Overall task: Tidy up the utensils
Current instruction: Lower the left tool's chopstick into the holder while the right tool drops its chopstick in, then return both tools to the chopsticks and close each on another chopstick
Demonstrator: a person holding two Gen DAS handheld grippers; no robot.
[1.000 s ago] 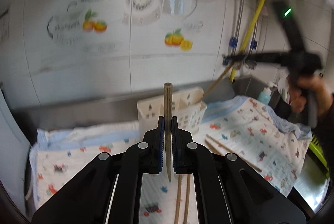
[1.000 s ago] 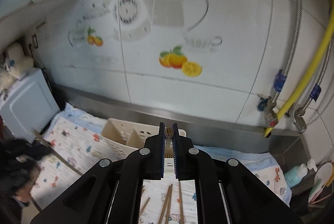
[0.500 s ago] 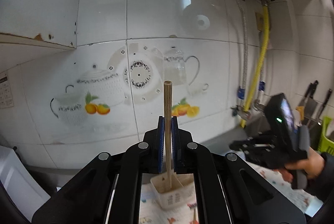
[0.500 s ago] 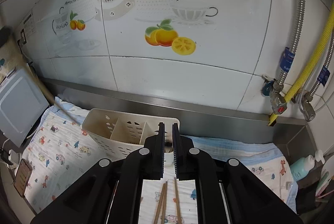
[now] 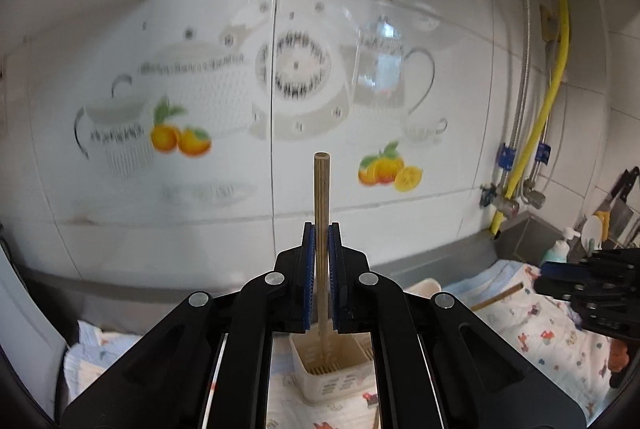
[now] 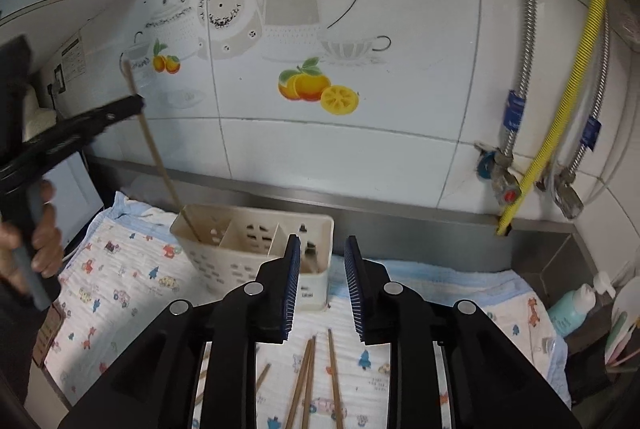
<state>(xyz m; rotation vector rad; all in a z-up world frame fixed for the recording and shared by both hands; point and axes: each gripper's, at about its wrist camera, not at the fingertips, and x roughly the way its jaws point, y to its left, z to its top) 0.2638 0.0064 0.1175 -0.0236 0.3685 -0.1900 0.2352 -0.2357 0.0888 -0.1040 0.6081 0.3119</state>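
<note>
My left gripper is shut on a wooden chopstick, held upright with its lower end in the left compartment of the cream utensil caddy. In the right wrist view the same chopstick slants into the caddy at its left end, held by the left gripper. My right gripper is open and empty, just in front of the caddy's right compartment, where a dark utensil stands. Several loose chopsticks lie on the cloth below it.
A printed cloth covers the steel counter. The tiled wall stands behind, with a yellow hose and valves at the right. A soap bottle and dishes sit at the far right. One chopstick lies right of the caddy.
My right gripper has opened, leaving its utensil in the caddy's right compartment. My left gripper has brought the chopstick's tip down into the caddy's left compartment.
</note>
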